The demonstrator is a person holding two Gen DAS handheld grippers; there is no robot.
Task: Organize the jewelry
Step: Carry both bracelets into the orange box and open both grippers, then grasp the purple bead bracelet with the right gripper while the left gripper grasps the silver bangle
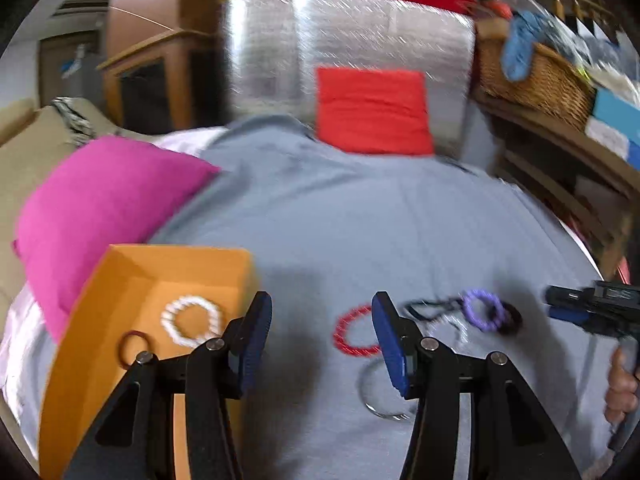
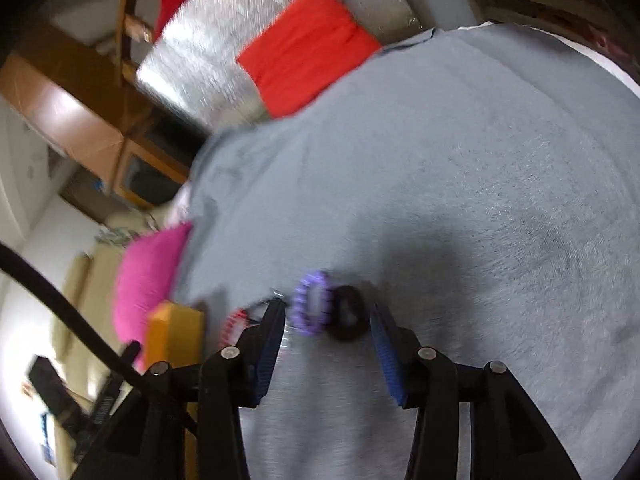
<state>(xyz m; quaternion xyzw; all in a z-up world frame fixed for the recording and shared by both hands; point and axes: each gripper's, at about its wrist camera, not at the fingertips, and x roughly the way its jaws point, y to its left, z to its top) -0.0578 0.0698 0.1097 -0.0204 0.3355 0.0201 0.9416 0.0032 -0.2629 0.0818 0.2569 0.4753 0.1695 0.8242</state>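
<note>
Left wrist view looks along the left gripper [image 1: 322,316], whose two black fingers with ribbed blue pads stand wide apart, holding nothing, above a grey, felt-like cloth [image 1: 360,220]. Just outside its left finger sits an open orange cardboard box [image 1: 120,280]; on the box floor lie a white beaded bracelet [image 1: 191,321], round and knobbly, and nearer the camera a small dark red ring [image 1: 134,349]. Between the fingers, close to the right pad, a red beaded bracelet [image 1: 354,331] lies flat on the cloth and is partly hidden by that finger. Below it, beside the right finger's base, a thin silver bangle [image 1: 380,394] shows as a smooth hoop. Beyond the right finger lie a blurred dark bracelet [image 1: 424,309], a purple scalloped bracelet [image 1: 484,307] and, touching it, a black ring-shaped band [image 1: 512,318]. At the far right edge the right gripper [image 1: 560,304] comes in sideways with a hand [image 1: 620,384] on its grip; from here I cannot tell how its fingers stand.

In the right wrist view the right gripper [image 2: 328,328] is spread open, with the purple scalloped bracelet [image 2: 311,304] and the black band [image 2: 347,313] lying side by side on the cloth between its fingertips, not pinched. Left of its left finger are the red beads [image 2: 234,326] and the box's corner [image 2: 174,334]. Farther off are a magenta cushion [image 2: 146,280], a red cushion [image 2: 308,48] and a crinkled silver foil panel [image 2: 200,60].
</note>
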